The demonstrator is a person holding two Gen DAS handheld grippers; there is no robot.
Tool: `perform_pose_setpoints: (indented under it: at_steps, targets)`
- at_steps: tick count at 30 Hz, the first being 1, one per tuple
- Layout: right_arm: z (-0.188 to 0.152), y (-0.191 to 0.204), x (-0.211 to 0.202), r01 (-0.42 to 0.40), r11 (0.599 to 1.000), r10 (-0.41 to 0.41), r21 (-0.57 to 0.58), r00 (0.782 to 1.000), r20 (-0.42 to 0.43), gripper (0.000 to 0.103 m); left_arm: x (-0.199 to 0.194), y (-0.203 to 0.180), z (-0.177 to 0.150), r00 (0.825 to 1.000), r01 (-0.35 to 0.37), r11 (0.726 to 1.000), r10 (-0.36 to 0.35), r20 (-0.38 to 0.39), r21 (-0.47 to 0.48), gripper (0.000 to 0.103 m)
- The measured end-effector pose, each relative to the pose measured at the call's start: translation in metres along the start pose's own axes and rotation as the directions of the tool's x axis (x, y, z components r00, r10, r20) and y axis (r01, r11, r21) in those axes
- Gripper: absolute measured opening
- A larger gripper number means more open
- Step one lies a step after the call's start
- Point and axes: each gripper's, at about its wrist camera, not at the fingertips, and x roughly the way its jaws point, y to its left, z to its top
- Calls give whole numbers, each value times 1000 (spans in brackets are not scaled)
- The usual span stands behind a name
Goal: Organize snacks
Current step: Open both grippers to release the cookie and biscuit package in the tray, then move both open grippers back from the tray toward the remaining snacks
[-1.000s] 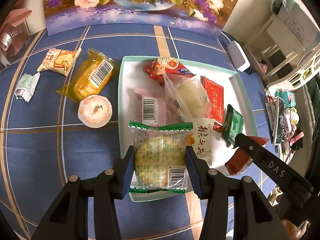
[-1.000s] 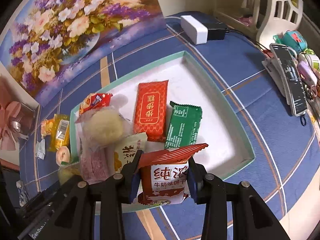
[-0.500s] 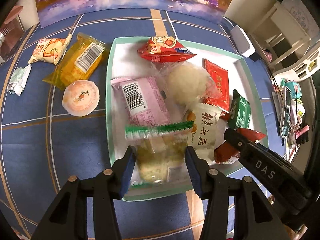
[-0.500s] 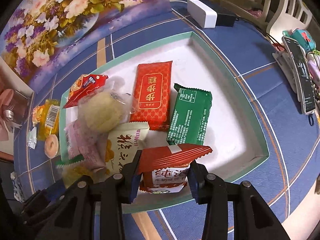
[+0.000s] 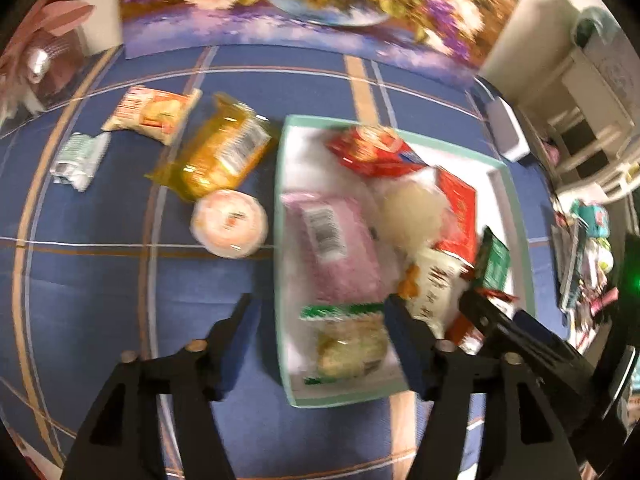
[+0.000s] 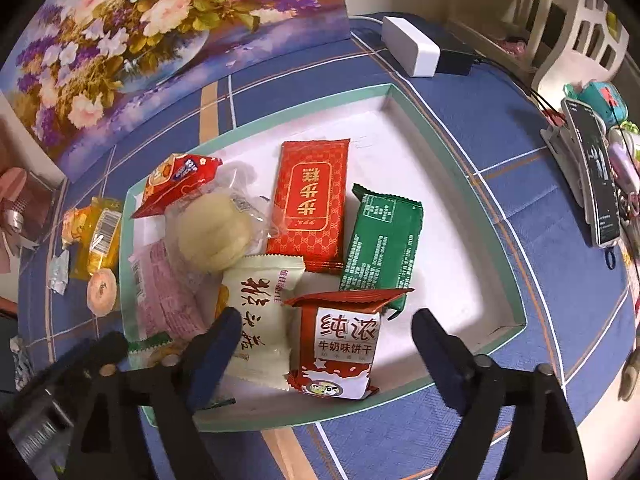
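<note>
A white tray with a teal rim (image 5: pixel 280 216) (image 6: pixel 516 292) holds several snack packs. My left gripper (image 5: pixel 320 320) is open and empty; the clear green-edged cookie pack (image 5: pixel 348 344) lies in the tray's near left corner between its fingers. My right gripper (image 6: pixel 324 332) is open and empty; the red-and-white milk biscuit pack (image 6: pixel 340 344) lies in the tray between its fingers. A green pack (image 6: pixel 380 240), a red pack (image 6: pixel 310 200), a white pack (image 6: pixel 260 304), a pink pack (image 5: pixel 332 244) and a bagged bun (image 6: pixel 212 232) also lie in the tray.
On the blue cloth left of the tray lie an orange pack (image 5: pixel 220 156), a round peach-coloured cake (image 5: pixel 228 224), a cracker pack (image 5: pixel 152 112) and a silver-green wrapper (image 5: pixel 78 158). A flower painting (image 6: pixel 160 32) stands behind. A white box (image 6: pixel 412 46) and a phone stand (image 6: pixel 592 168) are at the right.
Both grippers have opened and let go of their packs, which now lie in the tray. The left gripper has shifted left; its view is blurred by motion.
</note>
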Motion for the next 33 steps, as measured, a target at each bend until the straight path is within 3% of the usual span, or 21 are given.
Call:
perform_pose_setpoints:
  at_steps: [3,6,7,11,25,33]
  targets:
    - [-1,4,-2,0,1000,0,-19,1000,10,103,-6,15,3,998,-51,998,53,33,-38,74]
    - [-2,9,-4,-2,999,3,-39,1000,21,103,-8,27,7,992,-106,992,110,61,-69,77]
    - [-3,10,-5,-4,999,5,-46,1000,24,103,-9,31,8,990,-123,989,128,65,-78,85]
    - [-4,15,-9,-18,998,21,-61,999,49,103,-11,48,12,980,-167,978,178,86,-127,91]
    - [-5,32,-28,-73,991,92,-112,981,171,103,-30,85,18,965,-170,957,210,156,-235,95]
    - [-10,45,-36,-68,985,106,-161,965,239,103,-41,112,19,942,-180,939,250,222,-293,95]
